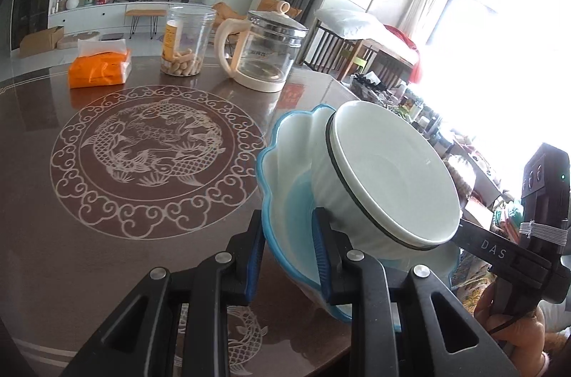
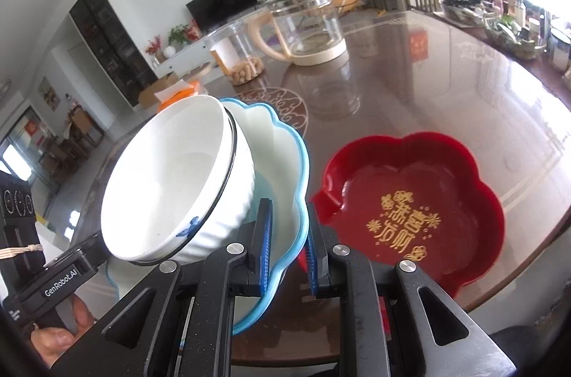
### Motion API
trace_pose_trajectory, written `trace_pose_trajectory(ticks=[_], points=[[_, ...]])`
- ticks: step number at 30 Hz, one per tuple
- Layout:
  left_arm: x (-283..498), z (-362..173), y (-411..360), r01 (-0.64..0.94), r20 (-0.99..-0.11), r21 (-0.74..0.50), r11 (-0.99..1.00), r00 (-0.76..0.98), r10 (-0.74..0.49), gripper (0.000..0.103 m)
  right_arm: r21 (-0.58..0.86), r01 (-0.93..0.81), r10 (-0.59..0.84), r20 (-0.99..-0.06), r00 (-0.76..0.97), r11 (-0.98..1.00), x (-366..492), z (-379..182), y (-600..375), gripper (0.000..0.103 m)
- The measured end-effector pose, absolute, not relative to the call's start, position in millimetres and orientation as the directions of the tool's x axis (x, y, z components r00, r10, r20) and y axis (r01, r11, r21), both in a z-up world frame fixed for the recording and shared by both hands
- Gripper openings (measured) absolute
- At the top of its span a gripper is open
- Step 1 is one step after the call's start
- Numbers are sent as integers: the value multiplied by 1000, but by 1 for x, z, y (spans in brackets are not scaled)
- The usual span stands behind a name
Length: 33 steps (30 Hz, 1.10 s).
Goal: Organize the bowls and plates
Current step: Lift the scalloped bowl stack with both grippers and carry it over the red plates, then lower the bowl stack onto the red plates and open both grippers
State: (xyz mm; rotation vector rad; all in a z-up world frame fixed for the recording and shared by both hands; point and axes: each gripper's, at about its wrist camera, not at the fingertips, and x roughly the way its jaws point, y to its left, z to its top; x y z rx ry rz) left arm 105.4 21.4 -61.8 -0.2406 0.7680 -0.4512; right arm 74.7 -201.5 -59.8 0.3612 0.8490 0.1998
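round table [image 1: 107, 198]: bore kettle, jar, orange pack | red tray [image 2: 464, 162]: lay flat beside the lifted dishes | blue scalloped plate [image 1: 285, 141]: hung tilted above table, rim pinched by left gripper [image 1: 289, 255] and right gripper [image 2: 287, 248] | white bowl [image 1: 392, 177]: leaned inside plate

You are clamping your left gripper [image 1: 289, 255] and right gripper [image 2: 287, 246] on opposite rims, both angling downward.
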Motion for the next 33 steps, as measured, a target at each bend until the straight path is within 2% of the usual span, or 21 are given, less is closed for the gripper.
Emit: trace_pose_trajectory(ticks=[5,10,15,22,26,27,29,31,33], points=[[125,-70,-35,368,-616,-396,841,573,-541,26,357,74,216,-704,676,931,70,-59,-255,18],[135,-90,-68,380,-655,-399,834,519,-549,26,341,154,155,-726,670,927,73,-78,-289,18],[135,-107,-76,369,-689,-378,849,501,-524,26,359,183,163,-745,647,915,72,-104,-305,18],[126,-102,-78,407,-672,-297,864,553,-492,26,379,179,174,-730,661,908,69,-115,-305,18],[129,-92,-66,374,-674,-284,883,577,-461,28,376,176,171,-726,666,910,68,-111,-308,26],[130,-91,-62,358,-682,-280,891,579,-447,31,382,175,175,-723,668,907,67,-110,-310,29],[129,-88,-51,326,-692,-278,904,584,-424,48,382,188,162,-718,677,905,64,-106,-314,43],[121,-83,-38,282,-689,-260,924,616,-382,80,384,197,150,-708,690,902,58,-99,-319,46],[107,-73,-29,253,-675,-191,948,668,-314,86,386,209,134,-695,707,898,48,-89,-323,48]])
